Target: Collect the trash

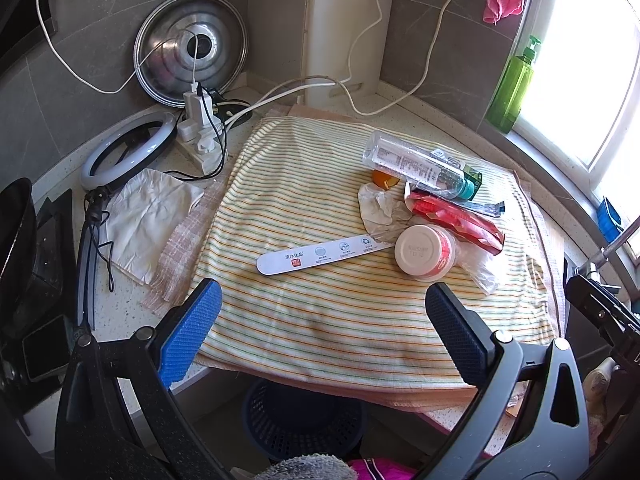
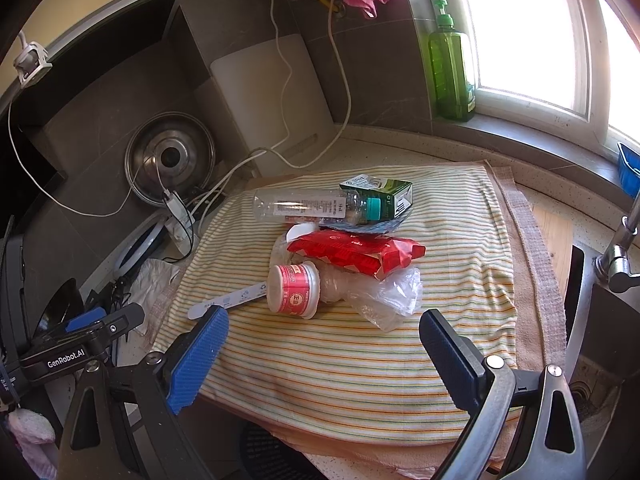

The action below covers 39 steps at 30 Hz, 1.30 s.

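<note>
Striped cloth towel (image 2: 360,360), clear plastic bottle (image 2: 304,206), shiny metal lid (image 1: 191,48)

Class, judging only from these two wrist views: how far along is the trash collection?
Nothing looks collected. Both the left gripper and right gripper are open and empty. The clear bottle, red wrapper, small pink-labelled tub and white strip remain on the striped towel.

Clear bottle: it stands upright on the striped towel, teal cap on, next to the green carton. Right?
Not quite. The clear bottle lies on its side on the striped towel, teal cap on, next to the green carton. The right wrist view shows it.
</note>
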Motion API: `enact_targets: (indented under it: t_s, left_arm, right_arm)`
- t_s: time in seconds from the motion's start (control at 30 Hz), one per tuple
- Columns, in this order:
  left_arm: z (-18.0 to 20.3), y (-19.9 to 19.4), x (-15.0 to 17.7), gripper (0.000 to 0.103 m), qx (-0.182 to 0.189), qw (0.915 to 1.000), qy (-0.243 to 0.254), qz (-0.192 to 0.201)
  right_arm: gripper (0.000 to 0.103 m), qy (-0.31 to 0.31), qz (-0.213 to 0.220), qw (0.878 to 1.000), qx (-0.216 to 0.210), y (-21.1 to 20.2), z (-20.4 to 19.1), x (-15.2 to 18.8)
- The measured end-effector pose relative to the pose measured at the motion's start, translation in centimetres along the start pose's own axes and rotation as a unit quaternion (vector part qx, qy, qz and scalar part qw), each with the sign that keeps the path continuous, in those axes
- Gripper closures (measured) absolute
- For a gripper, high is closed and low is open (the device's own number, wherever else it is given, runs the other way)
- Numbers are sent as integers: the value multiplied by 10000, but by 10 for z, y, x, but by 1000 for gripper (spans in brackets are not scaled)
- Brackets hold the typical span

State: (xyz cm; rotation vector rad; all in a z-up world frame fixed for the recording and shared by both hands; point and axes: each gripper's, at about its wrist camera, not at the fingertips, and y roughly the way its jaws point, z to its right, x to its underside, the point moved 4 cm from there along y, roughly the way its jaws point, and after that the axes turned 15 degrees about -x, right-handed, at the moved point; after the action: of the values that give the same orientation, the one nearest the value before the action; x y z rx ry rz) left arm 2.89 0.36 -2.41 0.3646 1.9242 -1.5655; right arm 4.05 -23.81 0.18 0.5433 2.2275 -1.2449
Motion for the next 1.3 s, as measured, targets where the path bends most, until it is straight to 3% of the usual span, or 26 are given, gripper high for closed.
enact_targets:
  t_s: [1.3]
  left_arm:
    - [0,0,3,0,-3,10000,-4,-20]
  right_arm:
    - [5,75,-61,10000,-10,6,6,0]
